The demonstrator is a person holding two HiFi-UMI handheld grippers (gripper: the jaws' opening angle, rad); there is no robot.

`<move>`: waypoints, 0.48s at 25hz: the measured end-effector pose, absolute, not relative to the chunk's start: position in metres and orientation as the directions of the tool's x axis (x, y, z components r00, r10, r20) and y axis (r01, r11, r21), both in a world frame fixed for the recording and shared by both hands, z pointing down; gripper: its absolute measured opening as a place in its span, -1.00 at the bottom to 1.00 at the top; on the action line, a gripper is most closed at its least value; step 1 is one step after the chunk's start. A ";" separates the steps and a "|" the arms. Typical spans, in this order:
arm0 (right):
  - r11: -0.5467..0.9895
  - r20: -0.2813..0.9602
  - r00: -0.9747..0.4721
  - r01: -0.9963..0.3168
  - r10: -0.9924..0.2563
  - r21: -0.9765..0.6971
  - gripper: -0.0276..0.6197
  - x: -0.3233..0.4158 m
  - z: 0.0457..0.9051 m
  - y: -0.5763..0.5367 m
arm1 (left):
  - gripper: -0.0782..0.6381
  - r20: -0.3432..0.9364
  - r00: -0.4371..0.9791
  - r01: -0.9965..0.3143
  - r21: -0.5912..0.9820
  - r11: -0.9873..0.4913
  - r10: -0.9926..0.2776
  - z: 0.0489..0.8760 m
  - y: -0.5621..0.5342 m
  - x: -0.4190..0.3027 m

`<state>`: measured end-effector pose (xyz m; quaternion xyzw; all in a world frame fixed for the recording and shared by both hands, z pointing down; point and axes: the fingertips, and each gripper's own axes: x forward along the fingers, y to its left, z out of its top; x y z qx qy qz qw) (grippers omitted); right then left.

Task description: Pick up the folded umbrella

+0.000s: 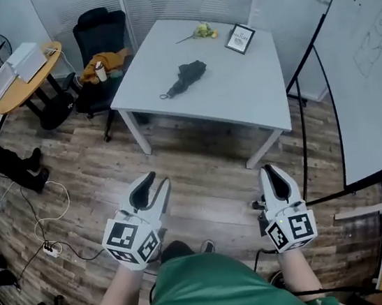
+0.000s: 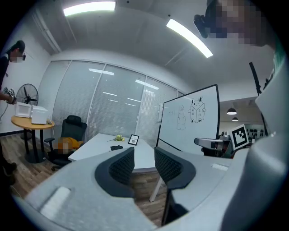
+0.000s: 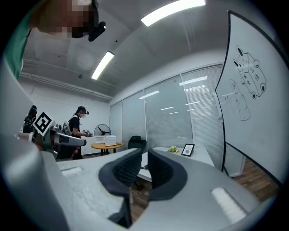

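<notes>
1. Nearest in, the left gripper (image 1: pixel 154 180) hung low over the wood floor, jaws drawn all but together and gripping nothing.
2. Just to its right, the right gripper (image 1: pixel 270 170) looked the same: jaws closed up, empty.
3. Further off, the white table (image 1: pixel 238 85) stood well apart from both grippers.
4. On its left-middle lay the folded umbrella (image 1: pixel 186 76), black, seemingly flat and untouched.
5. Nothing was done yet: approach, grasp and lift were all left to do.

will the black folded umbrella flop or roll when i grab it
The black folded umbrella looks loosely bunched, so its fabric will probably sag. Its uneven folds should keep it from rolling on the white table. Compact, likely light.
</notes>
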<state>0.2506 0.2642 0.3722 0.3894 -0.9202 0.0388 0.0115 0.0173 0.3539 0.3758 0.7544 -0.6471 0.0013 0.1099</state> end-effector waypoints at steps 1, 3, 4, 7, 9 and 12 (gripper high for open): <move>0.699 0.053 -0.701 -0.713 -0.711 -0.058 -0.78 0.253 0.373 0.261 | -0.36 0.144 0.151 -0.980 0.155 -0.128 -0.978 0.376 0.352 0.019; 0.705 0.053 -0.707 -0.708 -0.706 -0.052 -0.78 0.255 0.374 0.254 | -0.36 0.149 0.122 -0.987 0.126 -0.103 -0.981 0.377 0.347 0.017; 0.706 0.051 -0.708 -0.706 -0.704 -0.051 -0.78 0.256 0.373 0.250 | -0.36 0.151 0.103 -0.990 0.111 -0.087 -0.983 0.377 0.345 0.013; 0.712 0.043 -0.713 -0.701 -0.700 -0.044 -0.78 0.252 0.371 0.238 | -0.36 0.139 0.046 -0.995 0.090 -0.033 -0.989 0.372 0.338 -0.007; 0.713 0.040 -0.714 -0.700 -0.699 -0.037 -0.78 0.247 0.370 0.229 | -0.36 0.125 0.016 -0.996 0.089 -0.004 -0.992 0.368 0.334 -0.023; 0.707 0.041 -0.708 -0.707 -0.706 -0.034 -0.78 0.234 0.371 0.214 | -0.36 0.110 -0.007 -0.996 0.089 0.017 -0.994 0.368 0.322 -0.046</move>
